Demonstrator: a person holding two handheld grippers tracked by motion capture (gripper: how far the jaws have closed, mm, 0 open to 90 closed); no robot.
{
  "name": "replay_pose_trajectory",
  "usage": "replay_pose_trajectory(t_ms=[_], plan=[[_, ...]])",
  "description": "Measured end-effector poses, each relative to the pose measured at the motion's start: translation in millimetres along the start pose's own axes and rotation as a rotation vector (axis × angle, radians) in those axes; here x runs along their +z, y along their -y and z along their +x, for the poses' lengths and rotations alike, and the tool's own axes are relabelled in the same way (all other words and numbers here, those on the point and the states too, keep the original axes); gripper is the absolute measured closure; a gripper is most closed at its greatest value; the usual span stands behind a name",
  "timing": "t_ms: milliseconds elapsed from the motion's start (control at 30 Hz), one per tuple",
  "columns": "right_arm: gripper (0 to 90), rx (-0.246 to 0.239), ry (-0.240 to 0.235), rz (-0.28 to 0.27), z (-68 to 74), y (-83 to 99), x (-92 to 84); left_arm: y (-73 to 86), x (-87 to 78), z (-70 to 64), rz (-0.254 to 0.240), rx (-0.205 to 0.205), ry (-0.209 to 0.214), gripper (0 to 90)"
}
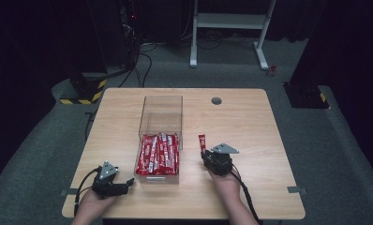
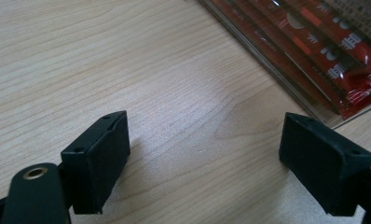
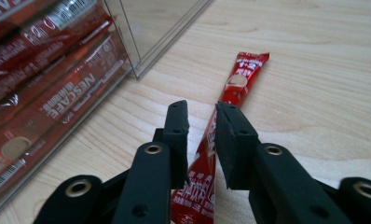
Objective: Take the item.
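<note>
Your right gripper (image 3: 202,128) jaws closed on a red coffee stick sachet (image 3: 237,81), right of the clear plastic box (image 1: 162,108) of sachets, your left gripper (image 2: 204,163) jaws open over the light wooden table (image 2: 104,56), near left.

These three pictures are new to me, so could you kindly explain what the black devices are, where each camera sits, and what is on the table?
A person holds a hand-held gripper in each hand; there is no robot arm. The high view looks down on the wooden table. The other two cameras ride on the grippers. A clear box holds red coffee sachets in its near half. The left gripper is open over bare wood beside the box. The right gripper has its fingers closed around a single sachet lying beside the box.
</note>
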State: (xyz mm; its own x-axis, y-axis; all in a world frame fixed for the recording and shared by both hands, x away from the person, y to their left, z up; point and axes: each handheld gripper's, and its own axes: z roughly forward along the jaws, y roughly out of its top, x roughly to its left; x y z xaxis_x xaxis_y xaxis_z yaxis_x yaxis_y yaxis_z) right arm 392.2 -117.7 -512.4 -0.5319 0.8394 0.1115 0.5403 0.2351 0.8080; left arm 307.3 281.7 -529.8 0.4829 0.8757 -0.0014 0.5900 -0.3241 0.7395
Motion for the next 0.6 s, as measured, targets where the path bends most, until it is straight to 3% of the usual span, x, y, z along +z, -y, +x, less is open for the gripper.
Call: replay_pose_trajectory(t_ms=[200,433,600], plan=[[68.4,-0.017,-0.008,-0.03,2.1,-4.9,-5.9,0.0,0.0,0.0,0.0,0.0,0.0,16.5],[49.3,-0.038,-0.006,-0.08,4.8,-12.0,-15.9,0.0,0.0,0.0,0.0,0.0,0.0,16.5],[41.5,-0.04,0.002,-0.101,2.5,-14.5,-24.1,0.0,0.0,0.0,0.0,0.0,0.0,16.5]])
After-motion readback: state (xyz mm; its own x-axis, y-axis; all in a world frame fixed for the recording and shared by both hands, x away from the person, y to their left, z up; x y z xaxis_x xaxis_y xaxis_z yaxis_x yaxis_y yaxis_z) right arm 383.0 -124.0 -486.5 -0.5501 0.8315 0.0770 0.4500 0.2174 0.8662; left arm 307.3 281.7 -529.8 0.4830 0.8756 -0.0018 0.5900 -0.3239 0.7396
